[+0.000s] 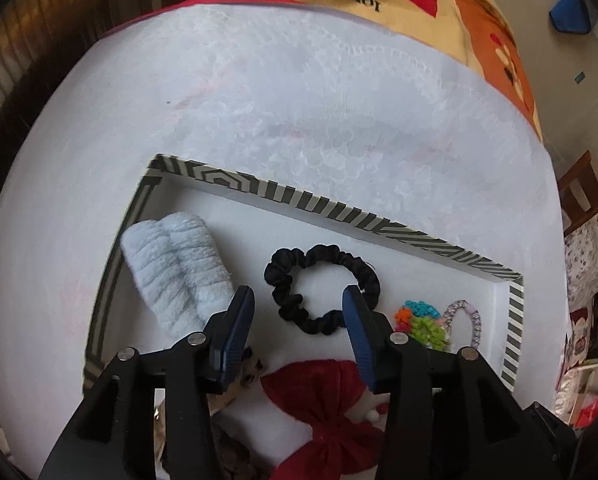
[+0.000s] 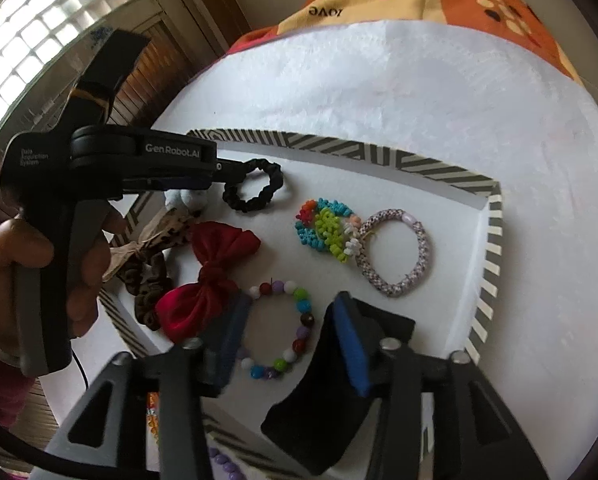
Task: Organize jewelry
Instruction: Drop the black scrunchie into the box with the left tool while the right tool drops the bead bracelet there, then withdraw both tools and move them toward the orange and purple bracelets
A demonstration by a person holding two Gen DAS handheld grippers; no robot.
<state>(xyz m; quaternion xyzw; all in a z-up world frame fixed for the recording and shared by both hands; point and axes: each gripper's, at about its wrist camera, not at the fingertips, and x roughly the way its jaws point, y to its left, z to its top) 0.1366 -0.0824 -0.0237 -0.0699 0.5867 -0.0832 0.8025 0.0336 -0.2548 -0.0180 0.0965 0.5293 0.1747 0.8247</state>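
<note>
Your tray (image 2: 495, 240) is a shallow white box with a grey-and-cream striped rim, and it sits on a white textured cloth (image 1: 299, 92) spread over the tabletop.

Seen from your left wrist, the left gripper (image 1: 299, 304) has its blue-padded fingers (image 1: 239, 320) spread apart over the black scrunchie (image 1: 323, 292). The band lies flat on the tray floor at 12 o'clock from the tips, and neither pad presses on it. A pale blue fuzzy headband (image 1: 175, 272) lies at 10 o'clock against the tray's left wall. The red velvet bow (image 1: 323, 404) lies at 6 o'clock, partly under the gripper body.

Seen from your right wrist, the right gripper (image 2: 291, 320) is also parted, and its fingers (image 2: 351, 344) straddle a bracelet of round multicoloured beads (image 2: 295, 332). That bracelet rests on the tray floor, gripped by nothing. At 12 o'clock lies a knotted cluster of orange, teal, green and white bands (image 2: 327, 232). It touches a pink-and-white speckled ring bracelet (image 2: 399, 256) at 1 o'clock. A leopard-print scrunchie (image 2: 147, 276) sits at 9 o'clock, just beside the bow, by the tray's left edge. Your hand (image 2: 39, 264) wraps the left gripper's handle at far left.
</note>
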